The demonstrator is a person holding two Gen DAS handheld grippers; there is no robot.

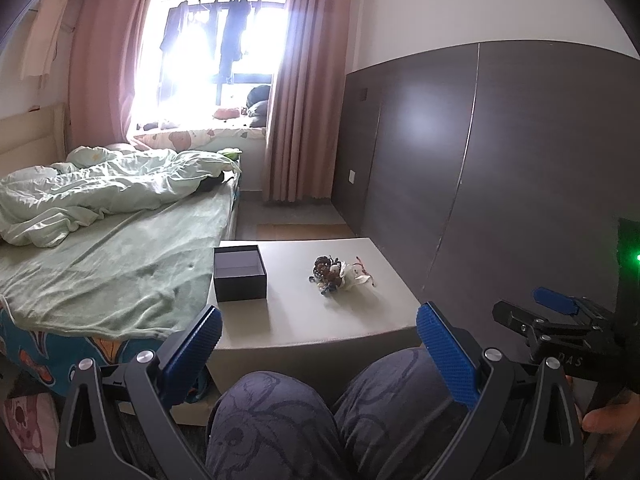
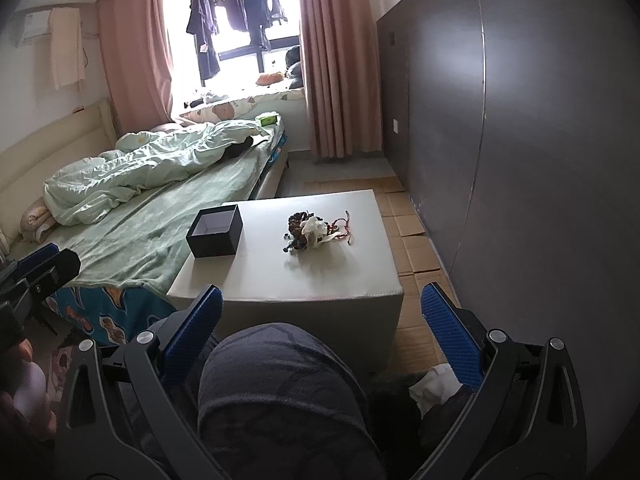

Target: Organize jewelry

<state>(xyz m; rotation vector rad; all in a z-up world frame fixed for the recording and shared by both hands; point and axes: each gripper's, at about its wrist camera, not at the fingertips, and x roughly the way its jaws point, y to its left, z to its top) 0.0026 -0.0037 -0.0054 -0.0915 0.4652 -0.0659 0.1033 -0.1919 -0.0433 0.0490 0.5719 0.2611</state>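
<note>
1. Nearest the cameras, both tools hang low over the person's knees (image 1: 280,420), short of the table edge. The left gripper (image 1: 318,340) has its blue pads spread wide with nothing between them, and the right gripper (image 2: 320,320) is spread just as wide and equally empty.

2. Beyond the knees stands a pale block-shaped table (image 2: 340,276), its left side close against the bed (image 2: 132,232).

3. On the table's left, near the bed side, sits a dark open box (image 2: 214,246) with a pale lining — nothing visible inside it, so by my reading the sorting has not begun.

4. Further right and a little deeper, the jewelry pile (image 2: 310,232) lies in a tangled heap near the table's middle: dark beads, a white piece, thin red cords trailing toward the wall side. The heap and the box are well apart.

5. The relation that matters: seen from the right gripper, the heap lies almost straight ahead, while from the left it sits ahead too, with the box off to the left. I judge the right hand better placed for the heap, the left for the box. The heap has no clear long axis — only the cords stretch rightward.

6. Farthest off, pink curtains (image 1: 296,80) frame a bright window.
</note>
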